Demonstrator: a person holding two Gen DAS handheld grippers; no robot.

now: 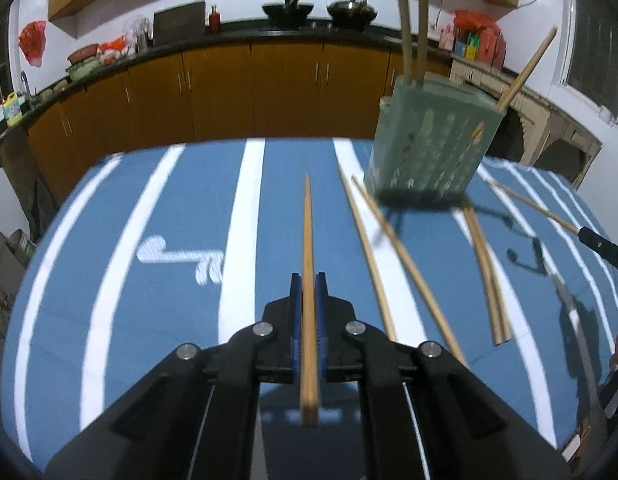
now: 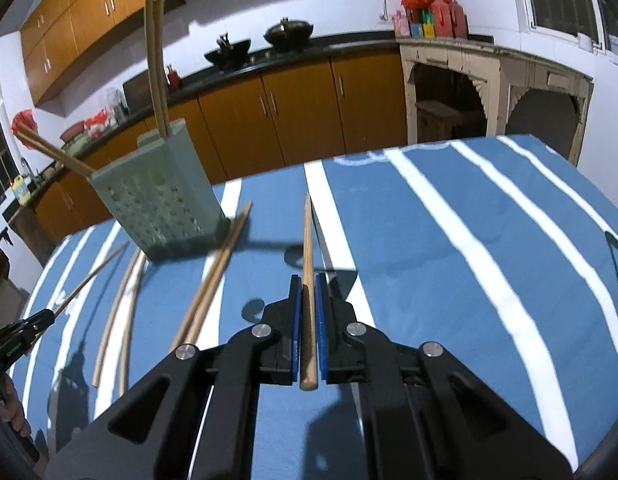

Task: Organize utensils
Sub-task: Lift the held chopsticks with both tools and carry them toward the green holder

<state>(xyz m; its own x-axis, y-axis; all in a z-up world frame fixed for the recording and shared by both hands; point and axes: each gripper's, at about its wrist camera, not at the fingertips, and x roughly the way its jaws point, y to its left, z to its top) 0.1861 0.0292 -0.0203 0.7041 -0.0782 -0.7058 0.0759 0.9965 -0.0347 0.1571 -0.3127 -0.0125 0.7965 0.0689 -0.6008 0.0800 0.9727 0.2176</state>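
Observation:
My left gripper [image 1: 308, 280] is shut on a wooden chopstick [image 1: 308, 240] that points forward above the table. My right gripper [image 2: 308, 280] is shut on another wooden chopstick [image 2: 308, 248], also held above the table. A grey-green perforated utensil holder [image 1: 425, 148] stands on the table ahead and to the right of my left gripper, and ahead and to the left of my right gripper [image 2: 161, 196]. It holds several upright and leaning chopsticks [image 1: 409, 24]. Several loose chopsticks [image 1: 389, 252] lie on the cloth beside it; they also show in the right wrist view [image 2: 213, 280].
The table has a blue cloth with white stripes [image 1: 149, 240]. Orange kitchen cabinets [image 1: 229, 84] and a dark counter with woks run behind it. The right gripper's tip [image 1: 601, 244] shows at the right edge; the left gripper [image 2: 17, 336] shows at the left edge.

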